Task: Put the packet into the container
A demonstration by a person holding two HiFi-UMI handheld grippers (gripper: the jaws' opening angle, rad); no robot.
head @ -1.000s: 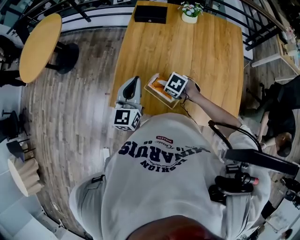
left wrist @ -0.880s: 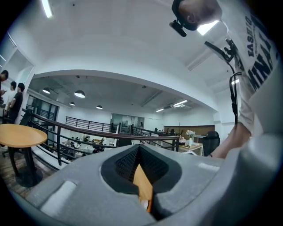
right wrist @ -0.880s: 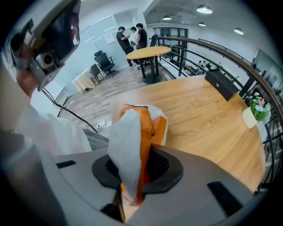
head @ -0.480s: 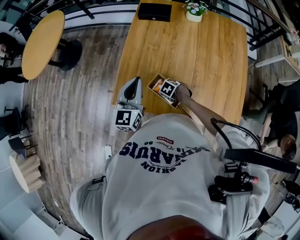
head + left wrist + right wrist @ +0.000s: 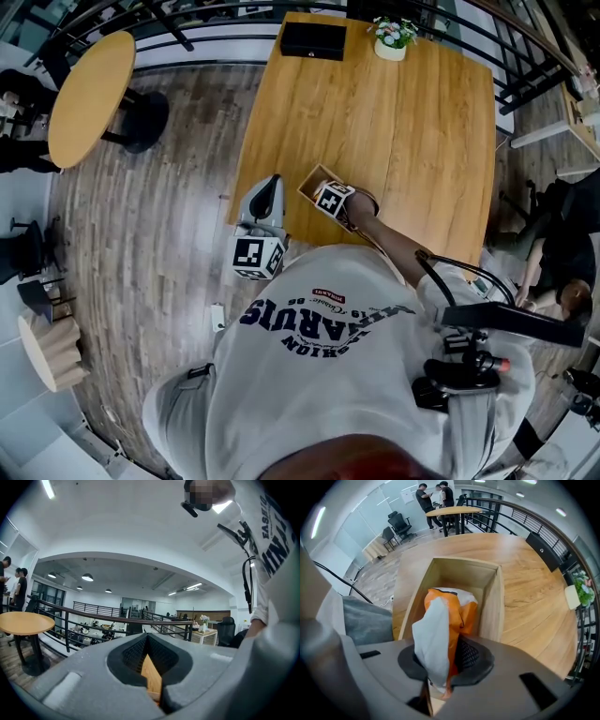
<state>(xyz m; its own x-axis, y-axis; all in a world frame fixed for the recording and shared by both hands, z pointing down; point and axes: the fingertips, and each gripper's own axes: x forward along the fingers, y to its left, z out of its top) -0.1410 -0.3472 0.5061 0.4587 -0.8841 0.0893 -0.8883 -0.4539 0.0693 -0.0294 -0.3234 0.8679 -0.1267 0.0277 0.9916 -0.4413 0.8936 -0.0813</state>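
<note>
An orange and white packet (image 5: 445, 620) hangs between the jaws of my right gripper (image 5: 443, 663), which is shut on it and points straight down. The packet's lower end is inside the open wooden box container (image 5: 494, 597). In the head view the right gripper (image 5: 335, 199) covers most of the container (image 5: 314, 180) near the wooden table's (image 5: 403, 122) front left corner, and the packet is hidden there. My left gripper (image 5: 269, 184) lies level at the table's left edge, beside the container. In its own view the left gripper (image 5: 149, 667) is shut with nothing held.
A black case (image 5: 313, 39) and a small potted plant (image 5: 392, 36) stand at the table's far end. A round table (image 5: 89, 94) stands on the floor to the left. Black railings run behind. People stand by a far table (image 5: 436, 494).
My right gripper has come down with the packet, from above the container into its opening. The left gripper has stayed where it was.
</note>
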